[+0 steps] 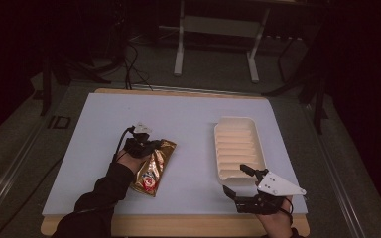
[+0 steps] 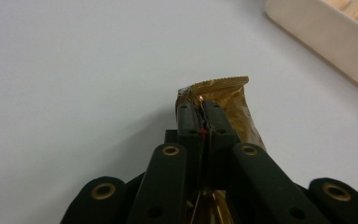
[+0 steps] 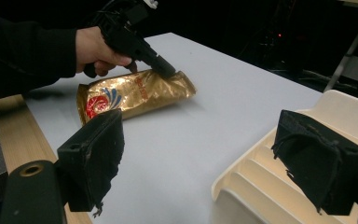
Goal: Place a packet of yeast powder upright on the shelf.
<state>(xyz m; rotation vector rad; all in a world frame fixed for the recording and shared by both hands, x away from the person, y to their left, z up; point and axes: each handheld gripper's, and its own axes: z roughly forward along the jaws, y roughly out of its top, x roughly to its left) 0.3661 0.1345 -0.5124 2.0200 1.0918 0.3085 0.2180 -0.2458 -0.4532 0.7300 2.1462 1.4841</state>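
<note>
A shiny gold snack bag with a red and blue logo lies on the white tabletop, left of centre. My left gripper is shut on the bag's far upper edge. In the left gripper view the jaws pinch the crimped seam of the gold bag. The right gripper view shows the bag lying mostly flat, with the left gripper clamped on its end. My right gripper stands open at the near end of a cream ribbed tray, nothing between its jaws.
The tray lies lengthwise on the right half of the table, with its corner also in the left gripper view. A wooden rim borders the table's near edge. Metal stand legs and cables lie on the dark floor beyond.
</note>
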